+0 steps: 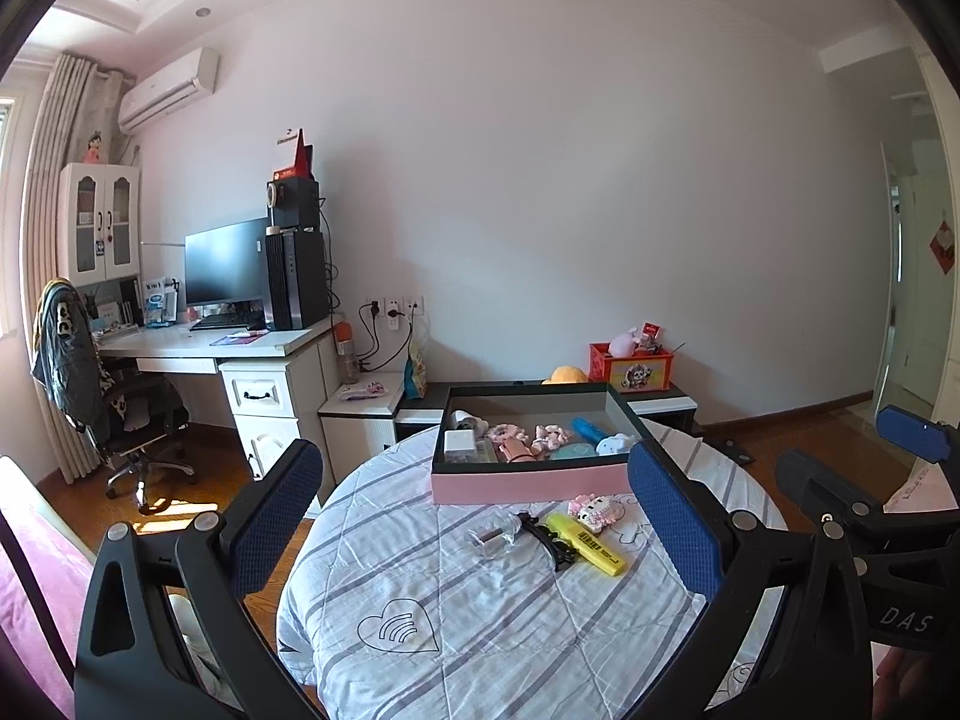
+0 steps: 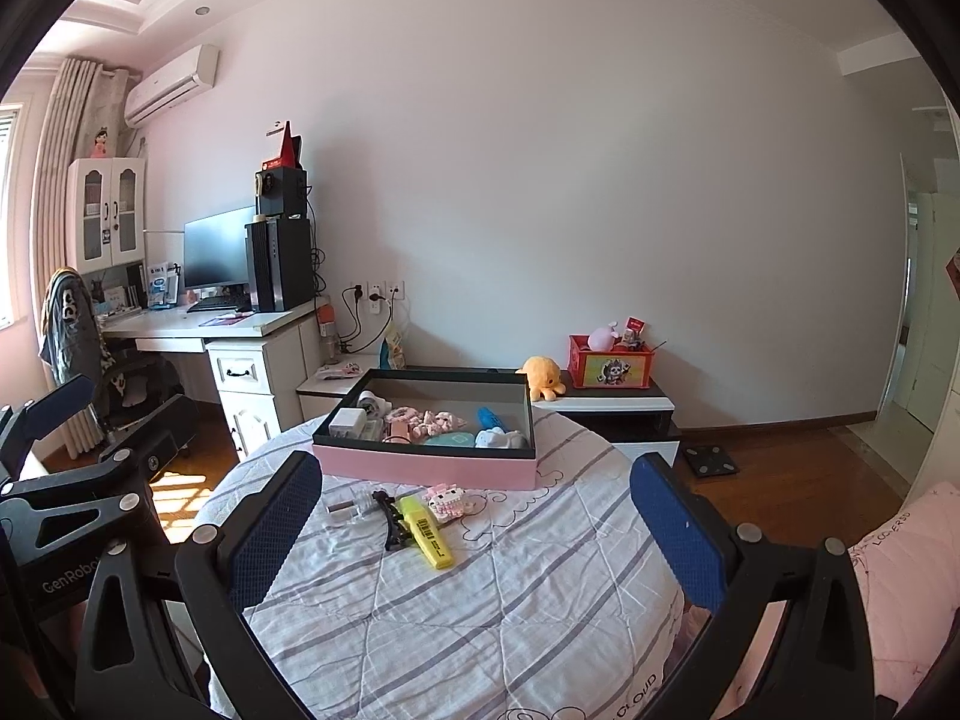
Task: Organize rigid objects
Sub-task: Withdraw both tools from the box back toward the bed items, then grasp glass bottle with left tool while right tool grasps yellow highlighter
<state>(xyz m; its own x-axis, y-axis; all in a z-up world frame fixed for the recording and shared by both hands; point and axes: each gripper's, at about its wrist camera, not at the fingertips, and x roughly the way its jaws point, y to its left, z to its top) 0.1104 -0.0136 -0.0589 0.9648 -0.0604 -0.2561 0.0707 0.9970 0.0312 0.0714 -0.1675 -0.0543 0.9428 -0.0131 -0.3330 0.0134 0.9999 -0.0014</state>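
Two hand-held grippers hovered above a round table draped in a grey-striped white quilt, neither touching anything. The left gripper had its blue-padded fingers spread wide and empty; the right gripper was likewise spread and empty.

The sorting appeared partly done. A shallow pink-sided cardboard box with a dark rim, at centre frame, already held a white charger block, pink fluffy pieces, a blue cylinder and a small white figure.

Four things lay loose on the quilt just in front of the box:
- a yellow plastic highlighter pen
- a black plastic hair clip, touching the highlighter
- a clear glass vial with a brownish end
- a pink-and-white brick-built toy figure

Judging by the layout, these four remained to be boxed.

Several items in the box overlapped and were too small to name with confidence. The box's near wall hid its front floor. The table's lower edge was cut off by the gripper frames at the bottom of both views.
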